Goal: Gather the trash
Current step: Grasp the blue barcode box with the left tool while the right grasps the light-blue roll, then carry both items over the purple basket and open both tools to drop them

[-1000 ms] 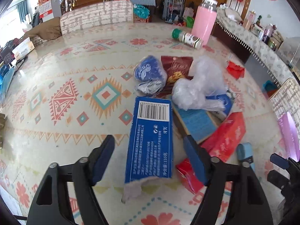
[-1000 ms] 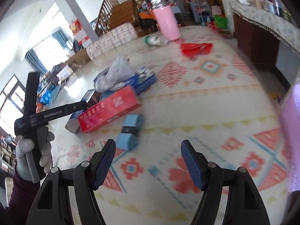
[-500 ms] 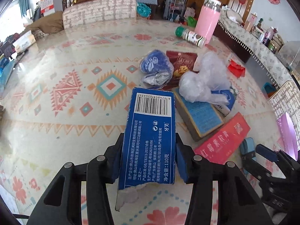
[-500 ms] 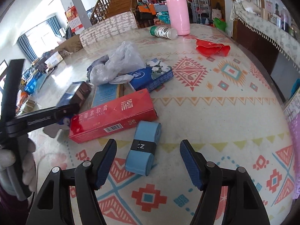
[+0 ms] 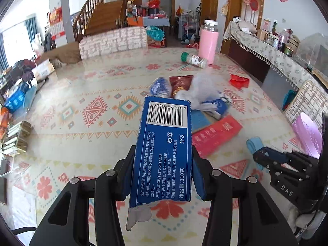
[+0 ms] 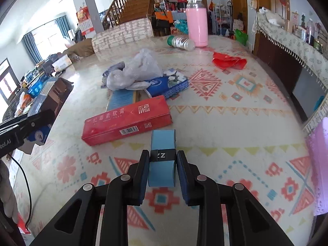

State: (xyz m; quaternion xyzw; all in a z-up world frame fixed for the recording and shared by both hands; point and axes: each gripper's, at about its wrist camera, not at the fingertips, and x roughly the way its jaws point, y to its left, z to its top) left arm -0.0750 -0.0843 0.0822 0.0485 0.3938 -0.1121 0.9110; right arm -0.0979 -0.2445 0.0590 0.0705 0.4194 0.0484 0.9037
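Gripping trash in both tongs above the patterned round table
The dark blue cardboard toothpaste box is clamped in the left gripper, lifted clear of the tabletop; the light blue roll with a black band is pinched on the table as the right gripper jaws are closing, just beside the long red carton

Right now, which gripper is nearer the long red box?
Right. The right gripper, closing on the light blue roll, sits just in front of the long red box. The left gripper holds the blue carton off to its side.
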